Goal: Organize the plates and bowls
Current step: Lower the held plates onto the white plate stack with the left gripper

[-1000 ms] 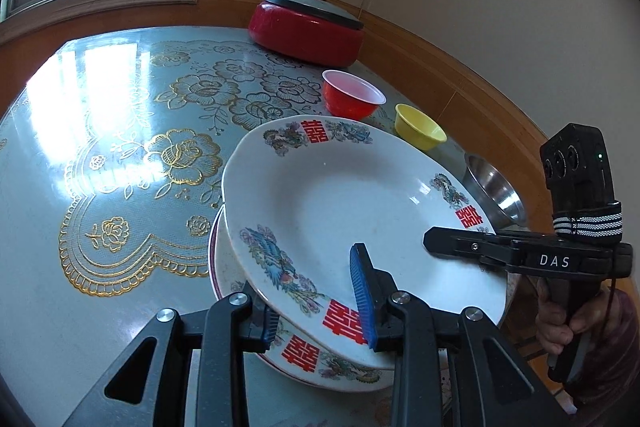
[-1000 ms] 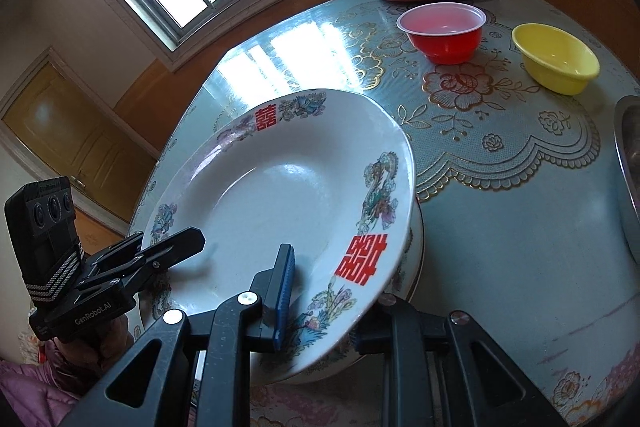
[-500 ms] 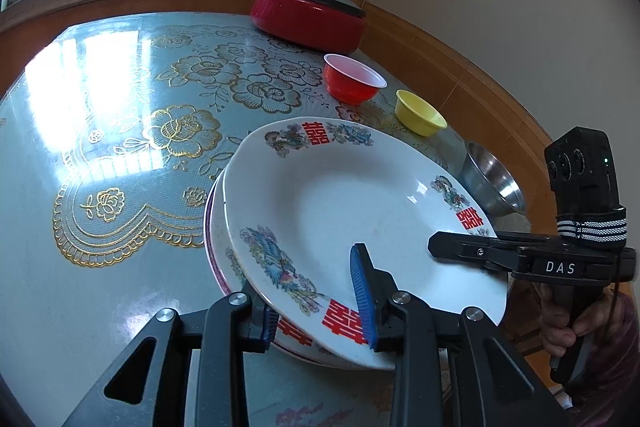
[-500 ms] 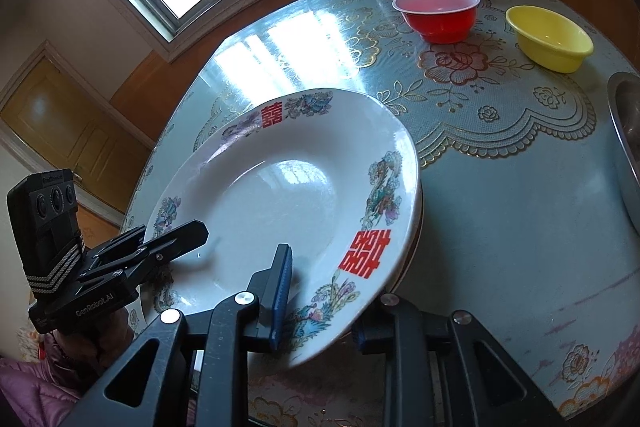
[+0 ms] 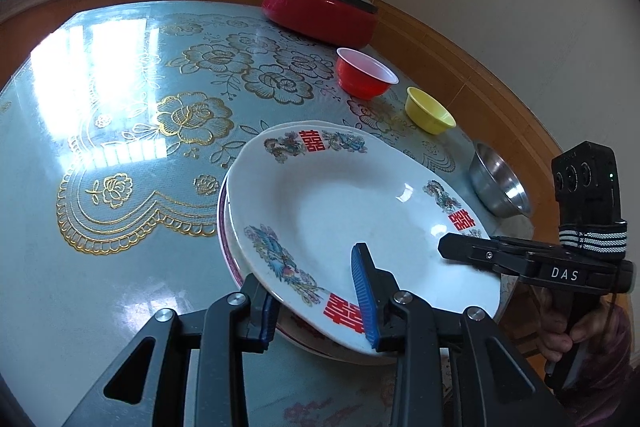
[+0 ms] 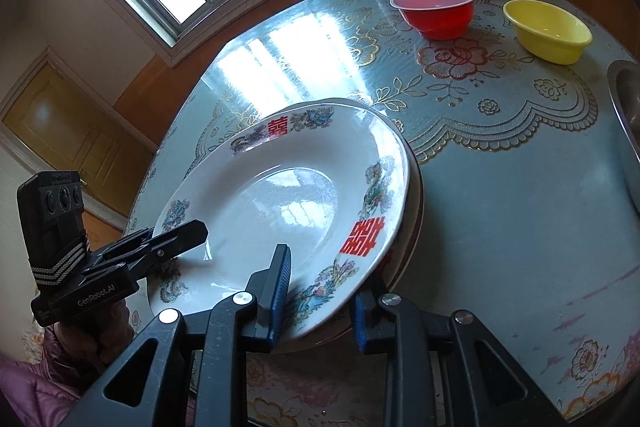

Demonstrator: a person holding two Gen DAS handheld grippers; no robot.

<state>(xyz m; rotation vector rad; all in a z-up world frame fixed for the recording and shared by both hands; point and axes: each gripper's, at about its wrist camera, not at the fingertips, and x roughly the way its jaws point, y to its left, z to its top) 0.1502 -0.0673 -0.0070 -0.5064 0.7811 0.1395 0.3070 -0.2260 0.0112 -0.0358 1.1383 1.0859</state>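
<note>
Risk: plate [image 5: 344,211], pinched at opposite rims by left tongs [image 5: 316,301] and right tongs [image 6: 320,297], sits tilted on lower plate [image 5: 225,227] near counter [image 5: 120,155] edge; uneven release slides it off.

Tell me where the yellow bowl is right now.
The yellow bowl sits on the table toward its far right, between the red bowl and the steel bowl, beyond the held plate.
</note>
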